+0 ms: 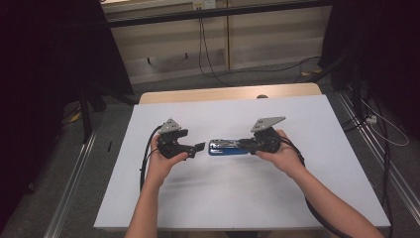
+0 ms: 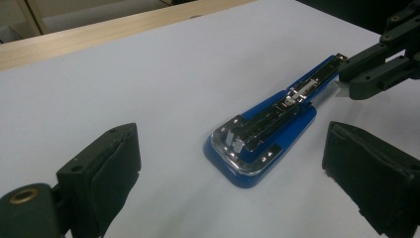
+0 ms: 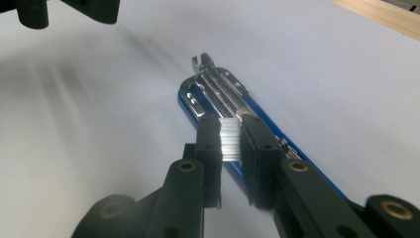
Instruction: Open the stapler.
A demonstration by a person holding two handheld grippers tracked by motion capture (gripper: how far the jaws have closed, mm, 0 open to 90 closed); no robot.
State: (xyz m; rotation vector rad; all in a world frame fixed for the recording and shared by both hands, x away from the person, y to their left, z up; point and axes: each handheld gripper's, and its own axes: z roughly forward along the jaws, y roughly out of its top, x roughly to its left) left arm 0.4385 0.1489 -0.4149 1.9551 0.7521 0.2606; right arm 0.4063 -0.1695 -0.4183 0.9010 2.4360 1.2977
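Silvery staple strip [image 3: 229, 140] pinched in my right gripper [image 3: 230, 148] could buckle over the mid-table stapler [image 1: 228, 147]; left gripper [image 2: 228, 173] gapes empty.

A smooth, matt white sheet was seen over the tabletop [image 1: 247, 198], with pale wood at its far edge. The stapler [image 2: 262, 136] had a glossy blue plastic base and shiny chromed metal inside. The staple strip [image 3: 229, 140] looked like bright ribbed metal. The right tongs [image 3: 230, 163] were made of matt black plastic.
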